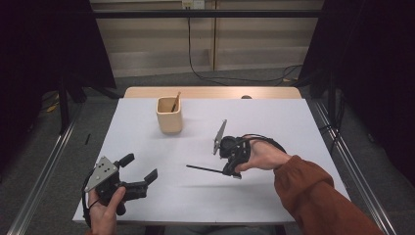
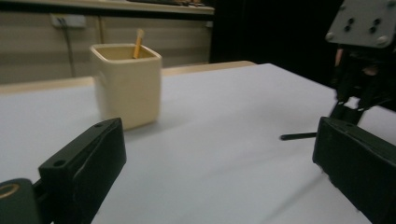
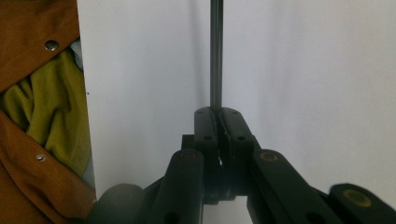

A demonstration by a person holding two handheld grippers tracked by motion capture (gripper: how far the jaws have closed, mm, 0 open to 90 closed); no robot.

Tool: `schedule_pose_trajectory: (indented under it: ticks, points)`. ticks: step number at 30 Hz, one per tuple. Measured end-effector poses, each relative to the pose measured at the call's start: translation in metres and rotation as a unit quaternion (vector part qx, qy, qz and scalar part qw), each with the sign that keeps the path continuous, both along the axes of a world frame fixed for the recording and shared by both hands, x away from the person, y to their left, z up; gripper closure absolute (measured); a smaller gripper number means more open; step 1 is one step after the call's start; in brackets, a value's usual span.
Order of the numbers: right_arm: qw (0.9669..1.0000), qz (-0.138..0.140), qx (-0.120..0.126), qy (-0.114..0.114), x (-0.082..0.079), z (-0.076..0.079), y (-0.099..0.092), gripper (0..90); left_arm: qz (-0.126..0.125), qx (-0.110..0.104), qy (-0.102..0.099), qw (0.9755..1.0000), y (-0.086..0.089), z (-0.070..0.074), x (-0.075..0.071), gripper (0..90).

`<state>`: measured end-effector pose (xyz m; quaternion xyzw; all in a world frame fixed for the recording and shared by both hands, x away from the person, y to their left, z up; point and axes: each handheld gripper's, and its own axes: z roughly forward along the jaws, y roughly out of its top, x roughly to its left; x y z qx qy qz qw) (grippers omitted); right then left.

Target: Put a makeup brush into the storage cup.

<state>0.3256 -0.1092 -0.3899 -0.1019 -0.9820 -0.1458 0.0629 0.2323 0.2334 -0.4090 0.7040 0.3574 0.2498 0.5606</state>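
Right gripper view: right claw (image 3: 219,114) clamps the dark rod (image 3: 215,51), which juts straight ahead.

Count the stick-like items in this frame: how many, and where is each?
2. A thin black stick is clamped in the right tongs just above the table. A brown stick stands tilted in the beige cup; the cup may hide more.
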Motion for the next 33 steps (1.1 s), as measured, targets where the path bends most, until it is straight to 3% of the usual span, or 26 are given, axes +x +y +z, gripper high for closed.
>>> schedule_pose_trajectory:
  ticks: [1, 2, 9, 10, 12, 15, 19, 24, 33]
  points:
    - [0.9999, -0.005, 0.010, -0.001, 0.001, 0.001, -0.001, 85.9, 0.007, 0.019, -0.012, 0.9997, 0.001, 0.003, 0.000, 2.2]
    - [0.9999, -0.007, 0.011, 0.001, 0.001, 0.002, -0.002, 85.9, 0.007, 0.020, -0.013, 0.9997, 0.002, 0.005, 0.001, 2.2]
    - [0.9998, -0.012, 0.013, 0.001, 0.002, 0.002, -0.005, 85.9, -0.006, -0.002, -0.010, 0.9999, 0.006, 0.018, 0.007, 1.6]
    - [0.9999, -0.011, 0.013, 0.001, 0.002, 0.002, -0.005, 85.9, -0.011, -0.019, 0.000, 0.9998, 0.006, 0.019, 0.009, 1.6]
    - [0.9999, -0.010, 0.011, 0.003, 0.002, 0.001, -0.005, 85.8, -0.023, -0.027, 0.011, 0.9993, 0.005, 0.021, 0.012, 1.9]
    - [0.9999, -0.008, 0.010, 0.002, 0.003, 0.000, -0.004, 85.9, -0.022, 0.013, -0.007, 0.9997, -0.001, 0.024, 0.013, 2.8]
    - [0.9999, -0.010, 0.009, 0.004, 0.004, 0.000, -0.004, 85.9, -0.056, 0.027, -0.003, 0.9981, -0.010, 0.029, 0.018, 2.5]
    - [0.9999, -0.008, 0.011, 0.003, 0.005, -0.001, -0.005, 85.9, -0.083, 0.029, 0.002, 0.9961, -0.020, 0.038, 0.018, 2.2]
    - [0.9999, -0.009, 0.007, 0.003, 0.003, -0.002, -0.003, 85.9, -0.102, 0.039, 0.008, 0.9940, -0.031, 0.043, 0.026, 2.4]
